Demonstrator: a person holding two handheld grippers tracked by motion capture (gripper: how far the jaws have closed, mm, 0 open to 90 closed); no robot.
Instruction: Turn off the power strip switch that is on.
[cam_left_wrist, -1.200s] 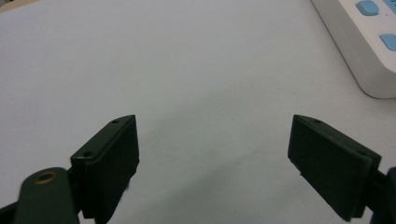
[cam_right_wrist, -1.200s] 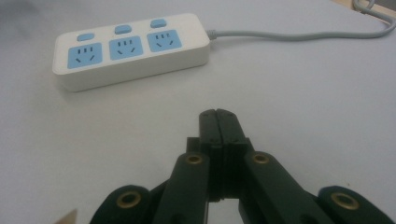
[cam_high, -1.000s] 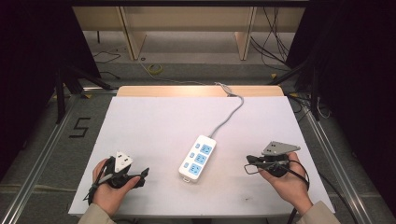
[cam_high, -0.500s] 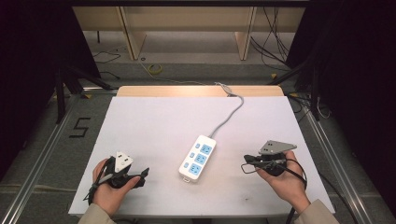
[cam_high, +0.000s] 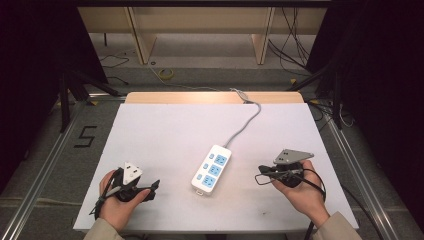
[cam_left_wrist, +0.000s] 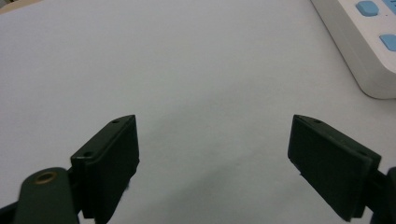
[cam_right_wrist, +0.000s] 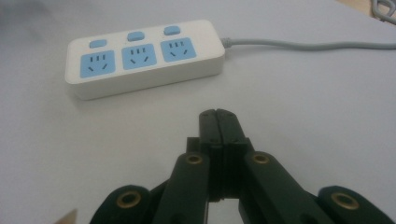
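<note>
I see a white table (cam_high: 165, 135) over grey floor (cam_high: 45, 150); my left gripper (cam_left_wrist: 212, 154) gapes empty, my right gripper (cam_right_wrist: 218, 116) is pressed together, near the power strip (cam_right_wrist: 144, 56).

Right gripper (cam_high: 261, 172) sits slightly nearer the power strip (cam_high: 212, 169) than a second ago, shifted a little leftward across the table in the high view. Its grey plate (cam_high: 292, 156) shows tilted a touch differently.

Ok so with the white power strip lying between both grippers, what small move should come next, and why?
Probably open the right gripper and ease it toward the white three-socket power strip with blue outlets. Its jaws are pressed shut on nothing, the strip lies untouched ahead of them, and the left gripper already stands wide open beside the strip.
</note>
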